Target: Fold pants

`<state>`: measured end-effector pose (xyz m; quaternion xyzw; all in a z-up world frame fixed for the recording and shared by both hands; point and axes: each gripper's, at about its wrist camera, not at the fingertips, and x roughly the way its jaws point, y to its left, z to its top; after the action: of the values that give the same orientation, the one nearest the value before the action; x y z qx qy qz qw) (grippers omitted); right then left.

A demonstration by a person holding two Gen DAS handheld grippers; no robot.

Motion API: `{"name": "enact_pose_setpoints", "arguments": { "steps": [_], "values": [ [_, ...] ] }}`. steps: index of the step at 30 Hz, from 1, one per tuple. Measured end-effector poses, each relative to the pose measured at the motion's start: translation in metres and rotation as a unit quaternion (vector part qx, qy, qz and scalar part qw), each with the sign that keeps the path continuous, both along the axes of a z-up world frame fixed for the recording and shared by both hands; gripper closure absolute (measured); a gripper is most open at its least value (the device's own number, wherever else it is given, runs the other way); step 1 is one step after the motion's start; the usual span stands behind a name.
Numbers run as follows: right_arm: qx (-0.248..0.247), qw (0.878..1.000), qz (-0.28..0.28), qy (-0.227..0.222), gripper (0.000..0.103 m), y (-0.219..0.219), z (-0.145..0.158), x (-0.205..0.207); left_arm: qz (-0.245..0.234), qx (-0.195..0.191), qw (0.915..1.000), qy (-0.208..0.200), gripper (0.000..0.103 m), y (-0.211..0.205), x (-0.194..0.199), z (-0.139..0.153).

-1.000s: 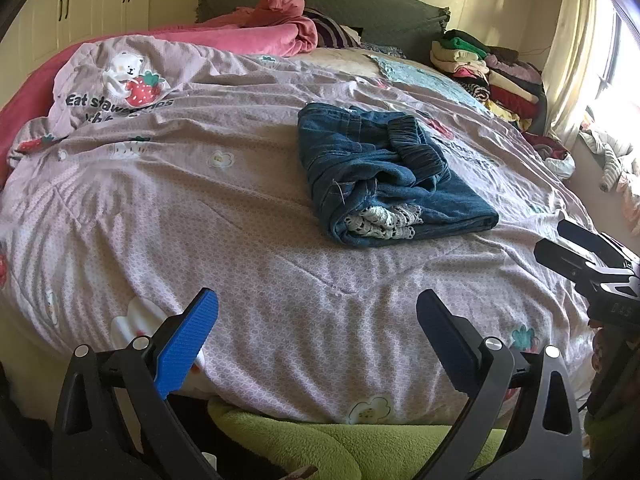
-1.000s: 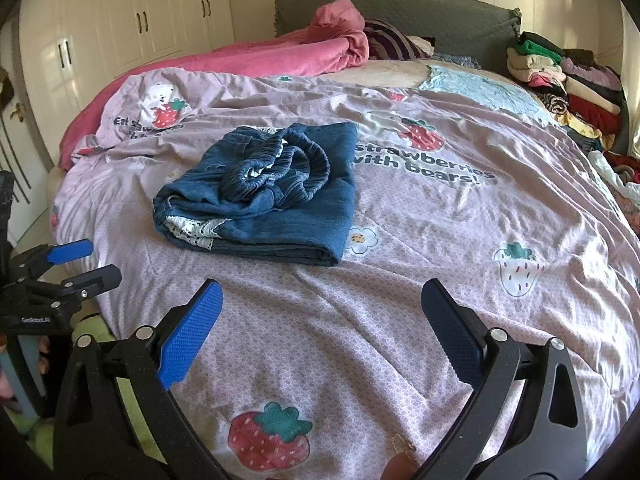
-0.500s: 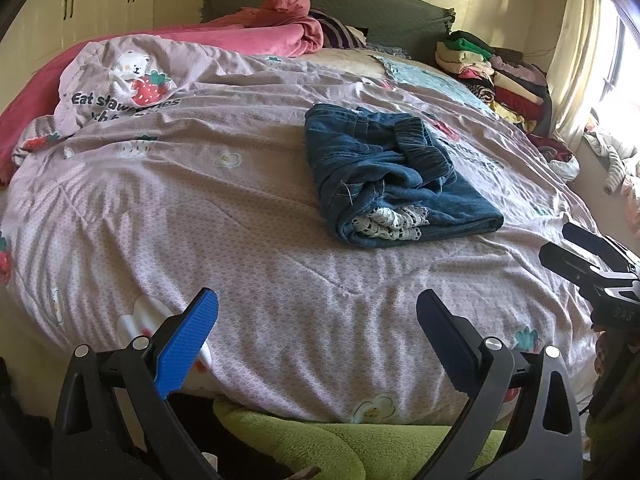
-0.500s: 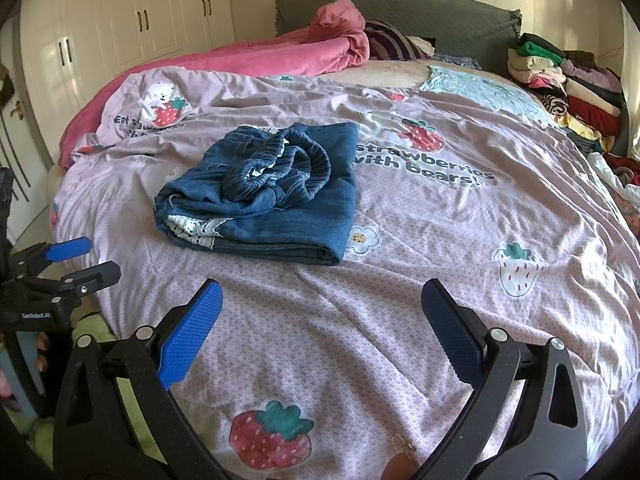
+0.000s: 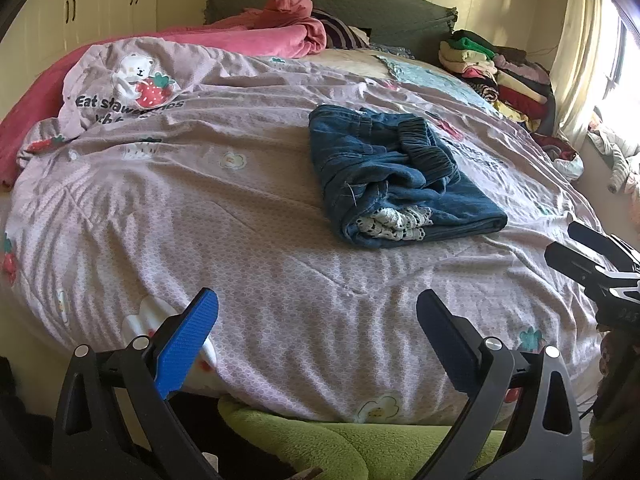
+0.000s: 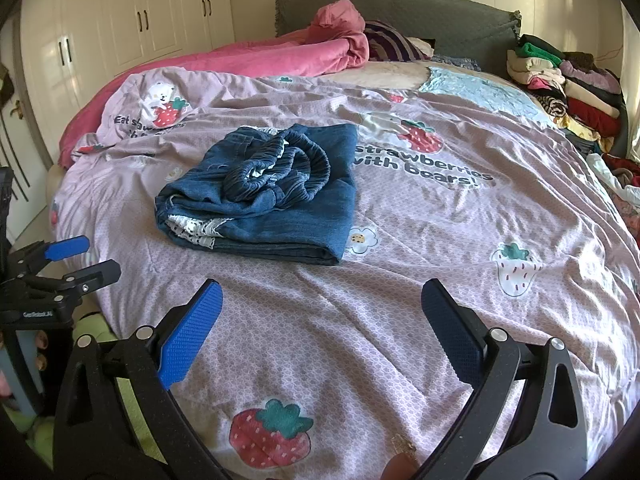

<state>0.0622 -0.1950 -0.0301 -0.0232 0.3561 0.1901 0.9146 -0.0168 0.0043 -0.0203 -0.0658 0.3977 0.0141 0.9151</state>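
Note:
Blue denim pants lie folded into a rough bundle on the lilac strawberry-print bedspread, elastic waistband on top and white lace trim at the near edge. In the right wrist view the pants sit left of centre. My left gripper hangs open near the bed's front edge, well short of the pants, empty. My right gripper is open too, over the bedspread, nothing between its fingers. Each gripper shows at the edge of the other's view: the right gripper and the left gripper.
A pink blanket is bunched by the grey headboard. Stacked folded clothes line the bed's far right side. White wardrobe doors stand left. A green fuzzy cover shows below the bed's front edge.
Both views have shifted very slightly; the pants sit a little higher and nearer in frame. Both grippers stay open and empty, and the pants have not moved on the bed.

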Motion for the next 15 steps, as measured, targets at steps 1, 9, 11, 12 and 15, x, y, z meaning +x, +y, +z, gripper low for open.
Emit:
{"name": "enact_pose_setpoints", "arguments": {
  "steps": [1, 9, 11, 12, 15],
  "values": [
    [0.001, 1.000, 0.002, 0.000, 0.009, 0.0000, -0.0002, 0.0000, 0.000, 0.000, 1.0000, 0.000, 0.004, 0.0001, 0.0003, -0.0001],
    [-0.001, 1.000, -0.001, 0.000, 0.009, -0.0005, 0.0000, 0.0007, 0.002, 0.004, 1.0000, 0.001, 0.004, 0.0002, 0.0007, 0.0001],
    [-0.002, 1.000, -0.003, 0.001, 0.009, -0.0021, -0.0001, 0.0010, 0.001, 0.006, 1.0000, 0.001, 0.004, -0.0004, 0.0003, 0.0000],
    [-0.003, 1.000, -0.003, 0.002, 0.009, -0.0032, 0.0002, 0.0012, -0.001, 0.006, 1.0000, 0.003, 0.004, -0.0011, 0.0003, -0.0006],
    [-0.006, 1.000, -0.005, 0.002, 0.009, -0.0058, 0.0008, 0.0006, 0.002, 0.009, 0.9999, 0.009, 0.004, 0.0002, 0.0016, -0.0042]
  ]
}}
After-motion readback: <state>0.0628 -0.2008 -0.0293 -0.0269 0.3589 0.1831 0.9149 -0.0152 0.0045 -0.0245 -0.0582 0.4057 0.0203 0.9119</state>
